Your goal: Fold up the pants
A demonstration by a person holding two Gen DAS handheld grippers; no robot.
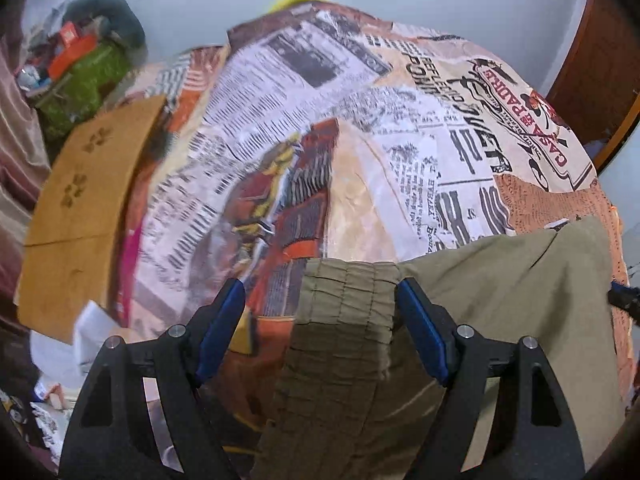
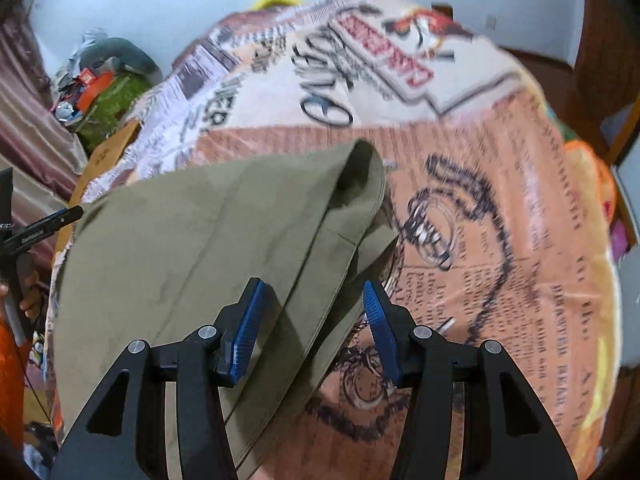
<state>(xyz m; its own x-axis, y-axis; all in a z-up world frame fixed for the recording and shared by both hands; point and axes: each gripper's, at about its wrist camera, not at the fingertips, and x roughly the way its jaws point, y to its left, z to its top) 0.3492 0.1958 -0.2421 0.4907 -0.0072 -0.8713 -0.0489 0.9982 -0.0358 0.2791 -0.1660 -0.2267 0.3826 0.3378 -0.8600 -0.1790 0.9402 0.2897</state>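
Olive-green pants (image 2: 192, 240) lie on a bed cover printed like newspaper (image 2: 500, 200). In the left wrist view their gathered elastic waistband (image 1: 344, 320) lies between the blue pads of my left gripper (image 1: 320, 286). That gripper is open: the left pad stands clear of the cloth and the right pad sits at the band's edge. In the right wrist view the folded side edge of the pants (image 2: 320, 300) runs between the spread pads of my right gripper (image 2: 314, 285), which is open and not pressing on it. A rolled-over corner of the cloth (image 2: 360, 172) stands up ahead.
A brown cardboard box (image 1: 88, 200) sits at the bed's left side, with a green bag of clutter (image 1: 92, 80) behind it. A wooden door (image 1: 600, 60) is at the right and a pale wall behind. The other gripper's black frame (image 2: 40, 224) shows at the left edge.
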